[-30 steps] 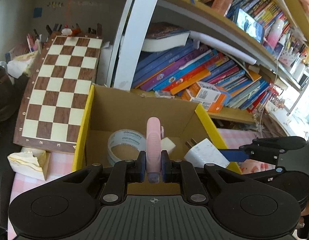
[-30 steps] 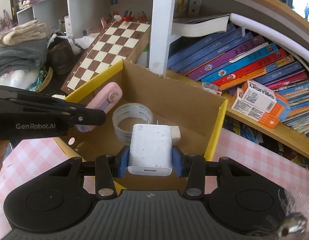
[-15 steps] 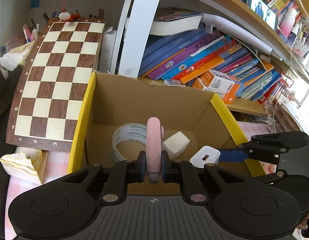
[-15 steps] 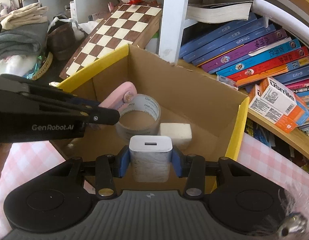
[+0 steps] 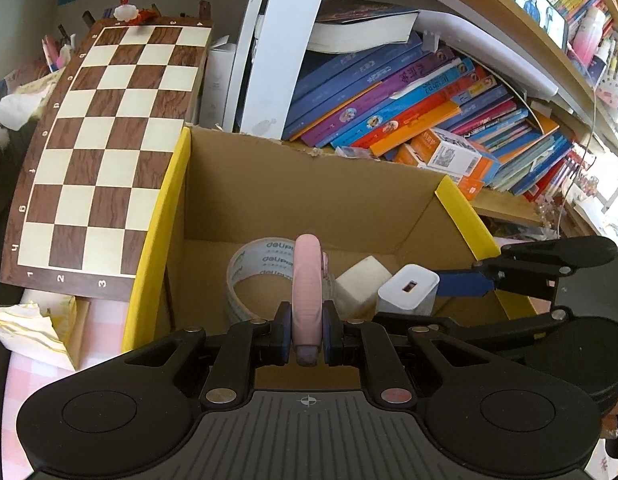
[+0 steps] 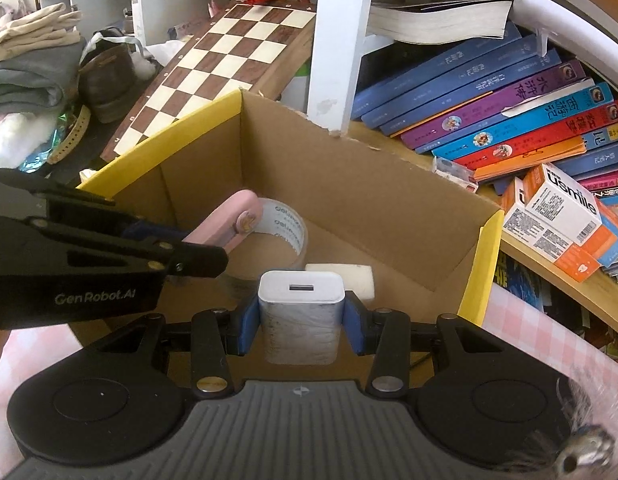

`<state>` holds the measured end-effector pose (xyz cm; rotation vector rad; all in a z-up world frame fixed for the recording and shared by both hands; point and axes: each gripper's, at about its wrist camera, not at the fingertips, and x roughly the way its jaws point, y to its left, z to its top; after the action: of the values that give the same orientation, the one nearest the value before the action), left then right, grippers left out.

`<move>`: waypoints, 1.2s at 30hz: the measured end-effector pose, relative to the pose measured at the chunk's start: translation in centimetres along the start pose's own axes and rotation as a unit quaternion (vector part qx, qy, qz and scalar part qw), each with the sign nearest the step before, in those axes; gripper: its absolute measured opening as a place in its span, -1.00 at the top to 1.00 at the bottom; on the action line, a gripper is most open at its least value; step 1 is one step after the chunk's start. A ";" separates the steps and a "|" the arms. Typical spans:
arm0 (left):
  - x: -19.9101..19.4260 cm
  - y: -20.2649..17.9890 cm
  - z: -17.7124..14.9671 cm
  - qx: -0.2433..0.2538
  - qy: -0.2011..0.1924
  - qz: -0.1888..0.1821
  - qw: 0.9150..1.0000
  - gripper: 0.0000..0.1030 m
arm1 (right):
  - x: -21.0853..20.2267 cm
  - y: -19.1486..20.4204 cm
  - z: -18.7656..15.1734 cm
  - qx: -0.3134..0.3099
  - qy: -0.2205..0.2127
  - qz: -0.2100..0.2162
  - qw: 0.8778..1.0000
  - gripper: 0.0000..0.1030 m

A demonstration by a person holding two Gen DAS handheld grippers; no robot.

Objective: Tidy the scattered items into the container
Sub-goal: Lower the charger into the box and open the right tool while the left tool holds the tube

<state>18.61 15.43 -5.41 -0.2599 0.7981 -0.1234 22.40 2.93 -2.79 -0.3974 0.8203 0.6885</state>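
Note:
An open cardboard box (image 5: 309, 192) (image 6: 349, 196) with yellow-taped side rims stands in front of the bookshelf. Inside lie a roll of clear tape (image 5: 261, 260) (image 6: 285, 224) and a white block (image 5: 361, 280) (image 6: 349, 276). My left gripper (image 5: 307, 334) is shut on a slim pink case (image 5: 307, 280) (image 6: 233, 220), held edge-on over the box's near left part. My right gripper (image 6: 301, 320) is shut on a white charger plug (image 6: 301, 300) (image 5: 407, 290), its USB port facing away, low inside the box by the white block. Each gripper also shows in the other's view.
A chessboard (image 5: 101, 152) (image 6: 229, 64) leans at the box's left. Stacked books (image 5: 409, 104) (image 6: 509, 108) and an orange-and-white carton (image 6: 565, 220) fill the shelf behind. Crumpled paper (image 5: 33, 328) lies on the pink checked cloth (image 6: 549, 340). Folded clothes (image 6: 29, 60) sit far left.
Both grippers have come closer to the box and sunk into it, each keeping its item. The charger has tipped so that its port end now faces forward.

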 end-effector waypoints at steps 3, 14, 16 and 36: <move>0.2 0.0 0.0 0.000 0.002 -0.001 1.000 0.74 | 0.3 -0.2 0.0 0.001 0.003 -0.002 1.000 0.20; 0.8 -0.1 0.0 -0.001 0.005 -0.004 1.000 0.74 | 1.1 -0.3 -0.1 0.000 0.015 0.002 1.000 0.20; 0.8 -0.1 0.0 -0.001 0.005 -0.004 1.000 0.74 | 1.1 -0.2 -0.2 0.000 0.017 0.003 1.000 0.20; 0.4 -0.3 -0.2 0.001 0.010 -0.015 1.000 0.74 | 0.9 0.3 -0.6 -0.009 0.036 0.008 0.999 0.19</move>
<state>18.70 15.01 -5.71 -0.2692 0.8149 -0.1552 22.24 3.16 -3.87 -0.4345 0.8857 0.6993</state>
